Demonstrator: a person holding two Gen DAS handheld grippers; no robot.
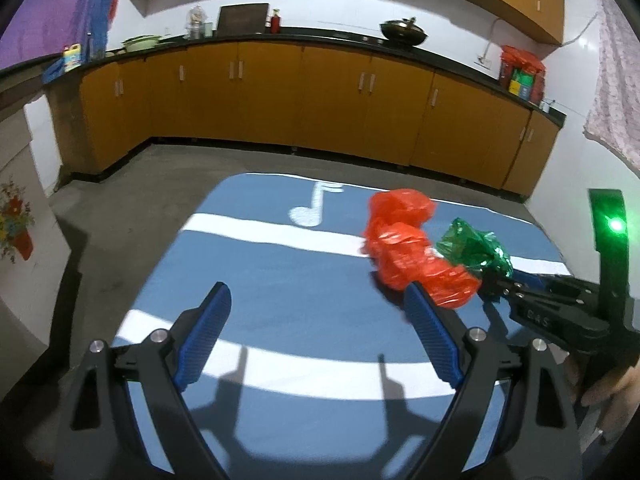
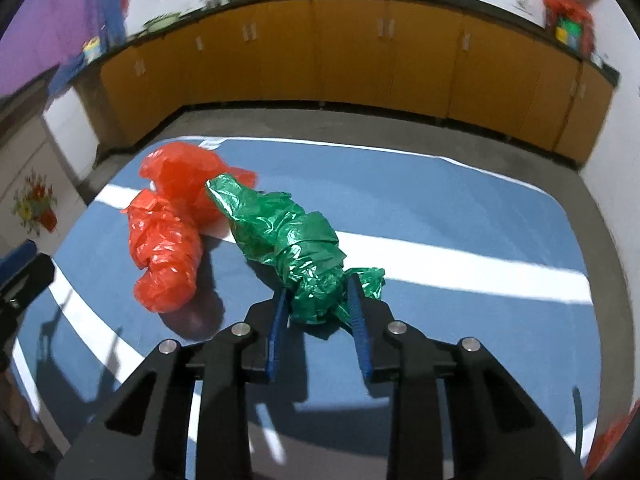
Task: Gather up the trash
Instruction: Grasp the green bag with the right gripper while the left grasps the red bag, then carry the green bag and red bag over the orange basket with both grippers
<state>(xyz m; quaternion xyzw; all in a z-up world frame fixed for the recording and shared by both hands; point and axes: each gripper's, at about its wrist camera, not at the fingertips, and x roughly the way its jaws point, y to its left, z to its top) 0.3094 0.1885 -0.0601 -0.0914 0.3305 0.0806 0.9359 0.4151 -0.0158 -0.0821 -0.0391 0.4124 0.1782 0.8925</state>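
A crumpled green plastic bag (image 2: 288, 236) lies on the blue table (image 2: 460, 208), and my right gripper (image 2: 318, 300) is shut on its near end. A crumpled red plastic bag (image 2: 172, 236) lies just left of it, touching it. In the left wrist view the red bag (image 1: 408, 248) and the green bag (image 1: 476, 248) lie ahead to the right. My left gripper (image 1: 318, 304) is open and empty above the table, its right finger (image 1: 430, 328) close to the red bag. The right gripper (image 1: 500, 284) shows there, closed on the green bag.
The blue tablecloth has white stripes and a music note (image 1: 314, 208). Orange kitchen cabinets (image 1: 304, 104) with a dark counter run behind the table. A wok (image 1: 402, 32) and a red package (image 1: 520, 72) sit on the counter.
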